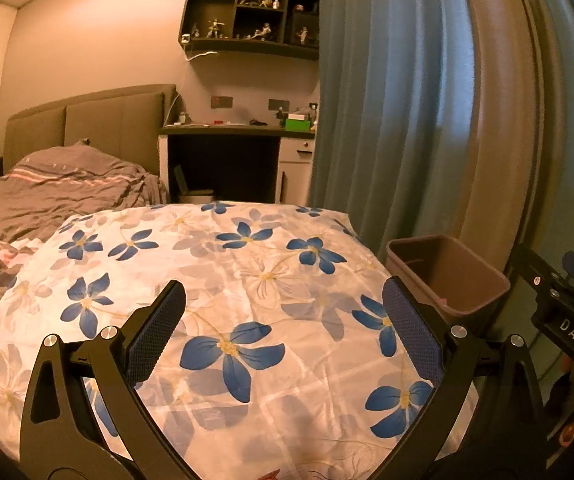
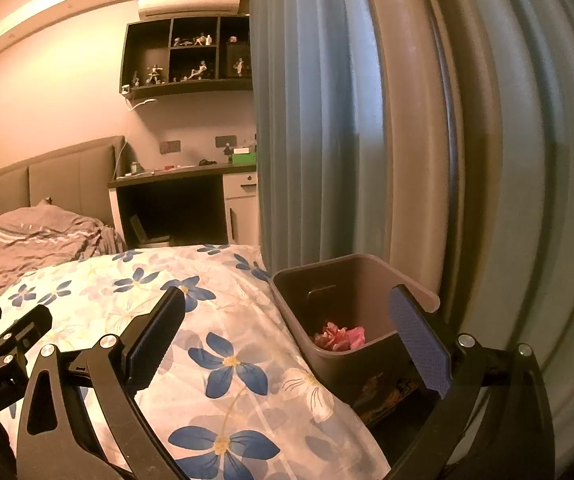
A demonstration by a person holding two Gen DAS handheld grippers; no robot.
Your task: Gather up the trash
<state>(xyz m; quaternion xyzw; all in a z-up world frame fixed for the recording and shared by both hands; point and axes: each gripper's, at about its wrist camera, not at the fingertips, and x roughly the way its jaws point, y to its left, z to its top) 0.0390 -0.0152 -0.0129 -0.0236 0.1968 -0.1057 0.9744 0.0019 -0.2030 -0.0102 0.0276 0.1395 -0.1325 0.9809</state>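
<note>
Left gripper [image 1: 283, 328] and right gripper [image 2: 299, 340]: both spread wide, gripping nothing. Pink crumpled trash [image 2: 339, 337] lies inside the bin [image 2: 299, 320], which touches the flowered bedspread's [image 2: 223, 320] right edge.

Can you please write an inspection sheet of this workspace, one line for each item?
Surface: floral quilt covers the near bed; no loose trash seen on it.
Job's things: brown trash bin beside the bed, by the curtain; crumpled pink trash lies inside it.
Clutter: small items and a green box on the desk; figurines on the wall shelf.
Grippers: left gripper open, empty, over the quilt; right gripper open, empty, near the bin.
Cables: white cable hangs below the shelf.
Surroundings: blue curtain, grey bedding, air conditioner.
</note>
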